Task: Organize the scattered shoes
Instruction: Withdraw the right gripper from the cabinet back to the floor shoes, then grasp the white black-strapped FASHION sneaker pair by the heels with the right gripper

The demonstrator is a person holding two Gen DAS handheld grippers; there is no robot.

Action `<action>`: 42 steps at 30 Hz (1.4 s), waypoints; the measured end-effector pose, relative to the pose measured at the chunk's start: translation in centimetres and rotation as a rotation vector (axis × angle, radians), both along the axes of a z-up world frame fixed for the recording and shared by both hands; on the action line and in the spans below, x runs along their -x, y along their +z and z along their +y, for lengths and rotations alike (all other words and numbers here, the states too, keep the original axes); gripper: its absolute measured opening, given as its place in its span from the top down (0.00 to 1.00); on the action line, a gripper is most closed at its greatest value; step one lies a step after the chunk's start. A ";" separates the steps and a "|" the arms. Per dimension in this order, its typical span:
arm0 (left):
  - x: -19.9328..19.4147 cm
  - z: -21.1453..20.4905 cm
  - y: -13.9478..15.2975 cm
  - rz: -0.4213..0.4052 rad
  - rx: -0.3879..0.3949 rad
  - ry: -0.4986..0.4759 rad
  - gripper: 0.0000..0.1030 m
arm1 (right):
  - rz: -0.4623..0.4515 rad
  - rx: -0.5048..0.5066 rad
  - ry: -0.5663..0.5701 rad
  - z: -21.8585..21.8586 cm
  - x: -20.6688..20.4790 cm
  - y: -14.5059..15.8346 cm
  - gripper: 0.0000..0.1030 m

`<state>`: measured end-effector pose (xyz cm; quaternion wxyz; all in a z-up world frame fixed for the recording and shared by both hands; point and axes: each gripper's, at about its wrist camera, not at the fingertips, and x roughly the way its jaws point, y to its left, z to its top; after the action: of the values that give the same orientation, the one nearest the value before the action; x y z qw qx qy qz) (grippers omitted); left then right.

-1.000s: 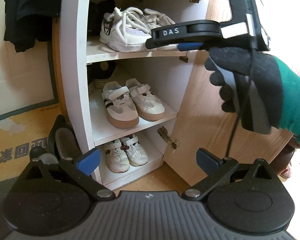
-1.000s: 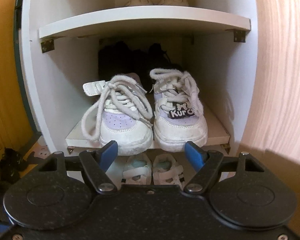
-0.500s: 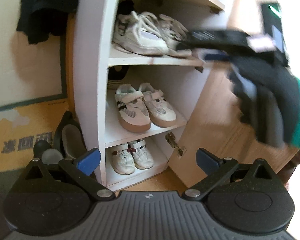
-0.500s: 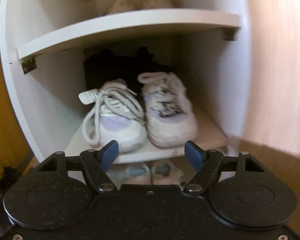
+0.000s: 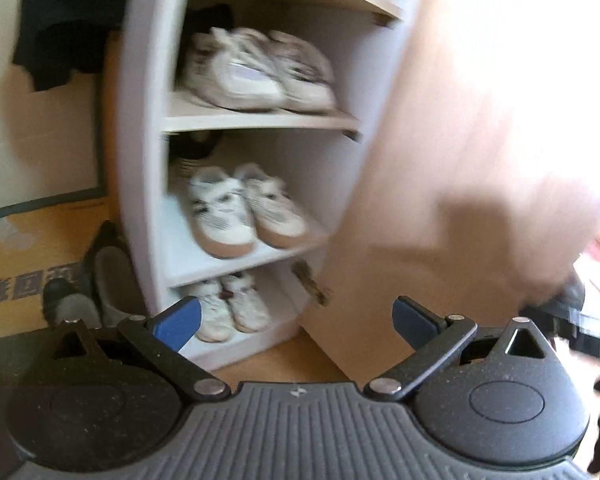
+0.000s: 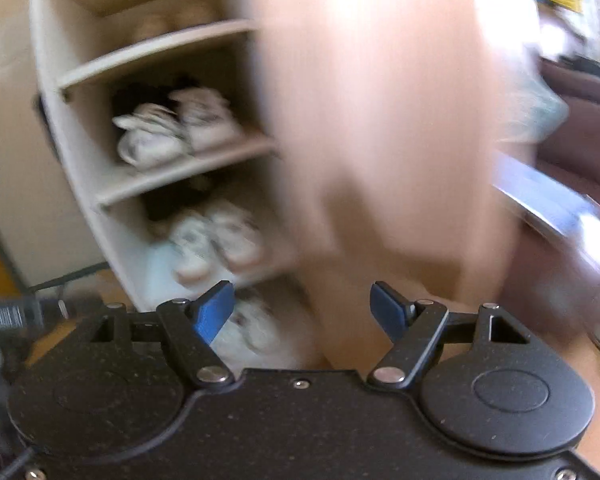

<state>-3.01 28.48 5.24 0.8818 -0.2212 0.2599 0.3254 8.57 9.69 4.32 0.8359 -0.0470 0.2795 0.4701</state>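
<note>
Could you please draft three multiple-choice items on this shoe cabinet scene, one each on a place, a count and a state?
1. Where do the white shoes with tan soles stand?
A. On the floor by the door
B. On the cabinet's middle visible shelf
C. On top of the cabinet

2. How many pairs of light shoes show on the cabinet shelves in the left wrist view?
A. One
B. Three
C. Five

3. How do the jaws of the left gripper stand?
A. Open, nothing between them
B. Shut on a shoe
C. Shut on a lace

Answers: 1 B, they sit between the laced pair above and the small pair below. 2 B, one pair on each of three shelves. 3 A, the blue pads stand wide apart with only the background between them.
</note>
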 end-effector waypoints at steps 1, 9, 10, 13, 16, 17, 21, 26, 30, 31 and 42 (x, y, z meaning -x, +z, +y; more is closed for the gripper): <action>-0.6 -1.0 0.0 0.003 -0.003 -0.030 0.00 | 0.015 0.009 -0.023 -1.3 -0.1 -0.7 0.25; -4.9 -7.0 -0.3 0.023 -0.040 -0.190 0.00 | 0.269 0.106 -0.348 -17.1 -1.1 -11.8 0.39; -5.3 -7.5 -0.4 0.022 -0.037 -0.204 0.00 | 0.287 0.110 -0.365 -17.6 -1.2 -12.5 0.40; -6.6 -9.3 -0.7 0.019 -0.025 -0.238 0.00 | 0.405 0.132 -0.485 -21.2 -1.6 -17.4 0.40; -8.0 -10.8 -1.4 0.036 -0.019 -0.258 0.00 | 0.490 0.196 -0.564 -22.6 -2.0 -22.1 0.40; -8.3 -11.0 -1.5 0.039 -0.016 -0.259 0.00 | 0.539 0.209 -0.593 -22.9 -2.5 -24.2 0.40; -9.6 -11.9 -2.5 0.069 -0.013 -0.266 0.00 | 0.628 0.205 -0.641 -22.2 -3.9 -28.0 0.40; -10.8 -12.2 -3.7 0.110 -0.018 -0.282 0.00 | 0.716 0.154 -0.690 -20.8 -6.1 -31.4 0.40; -11.0 -12.5 -4.1 0.123 -0.013 -0.282 0.00 | 0.738 0.140 -0.729 -18.7 -7.4 -33.2 0.40; -11.0 -12.5 -4.3 0.127 -0.011 -0.287 0.00 | 0.735 0.145 -0.739 -18.6 -7.6 -33.6 0.40; -10.4 -10.8 -4.6 0.151 -0.029 -0.274 0.00 | 0.713 0.240 -0.832 -15.9 -8.2 -38.0 0.58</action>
<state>7.41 17.65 0.60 0.8991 -0.1456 0.3484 0.2216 16.77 -6.18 -33.70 0.7935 0.1344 0.5913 0.0525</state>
